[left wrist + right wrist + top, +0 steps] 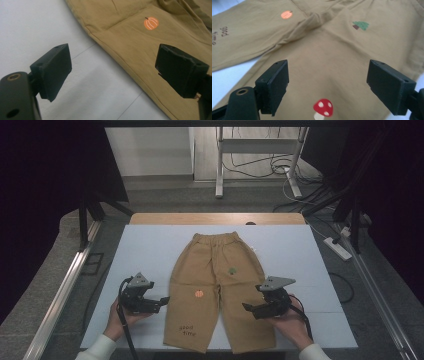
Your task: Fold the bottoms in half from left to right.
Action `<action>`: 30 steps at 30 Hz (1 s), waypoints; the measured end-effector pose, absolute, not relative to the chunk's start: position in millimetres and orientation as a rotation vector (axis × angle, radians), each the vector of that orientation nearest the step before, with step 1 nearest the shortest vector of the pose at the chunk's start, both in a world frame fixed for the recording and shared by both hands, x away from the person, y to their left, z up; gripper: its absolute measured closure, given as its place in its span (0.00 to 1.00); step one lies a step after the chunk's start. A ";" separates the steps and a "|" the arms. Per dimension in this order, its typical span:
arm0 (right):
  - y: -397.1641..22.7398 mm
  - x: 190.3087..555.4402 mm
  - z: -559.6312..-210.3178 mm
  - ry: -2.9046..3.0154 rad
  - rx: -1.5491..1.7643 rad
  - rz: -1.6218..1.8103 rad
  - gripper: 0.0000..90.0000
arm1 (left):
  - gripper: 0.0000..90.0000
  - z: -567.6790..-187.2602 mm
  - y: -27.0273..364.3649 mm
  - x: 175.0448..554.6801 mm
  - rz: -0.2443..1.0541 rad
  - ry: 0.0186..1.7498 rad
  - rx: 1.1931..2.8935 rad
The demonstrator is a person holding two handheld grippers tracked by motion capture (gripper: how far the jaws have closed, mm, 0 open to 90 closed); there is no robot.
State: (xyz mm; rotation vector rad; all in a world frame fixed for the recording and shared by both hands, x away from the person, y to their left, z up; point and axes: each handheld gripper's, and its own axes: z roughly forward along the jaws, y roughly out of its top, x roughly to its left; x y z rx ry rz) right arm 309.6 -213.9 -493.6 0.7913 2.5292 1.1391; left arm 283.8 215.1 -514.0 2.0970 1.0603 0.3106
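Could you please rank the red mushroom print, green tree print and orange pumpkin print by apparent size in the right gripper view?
1. Red mushroom print, though it lies nearest the camera.
2. Green tree print.
3. Orange pumpkin print; close to the tree, so unsure.

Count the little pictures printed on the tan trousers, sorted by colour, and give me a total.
Orange, pumpkin: 1
Green, tree: 1
Red, mushroom: 1
Total on the trousers: 3
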 end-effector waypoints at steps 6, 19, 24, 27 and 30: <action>-200.1 309.5 -493.7 2.553 0.760 1.148 0.20 | 0.15 -514.8 214.5 284.4 0.307 1.066 2.095; -165.6 307.1 -495.4 2.604 0.690 1.156 0.20 | 0.15 -514.7 214.5 285.1 0.308 1.066 2.098; -151.4 305.5 -496.7 2.627 0.657 1.158 0.20 | 0.15 -515.1 214.0 285.9 0.304 1.069 2.098; -143.6 305.2 -498.3 2.642 0.638 1.152 0.20 | 0.15 -515.6 213.1 286.6 0.301 1.069 2.099; -136.7 304.4 -499.6 2.653 0.628 1.147 0.20 | 0.15 -515.7 212.6 287.0 0.301 1.069 2.101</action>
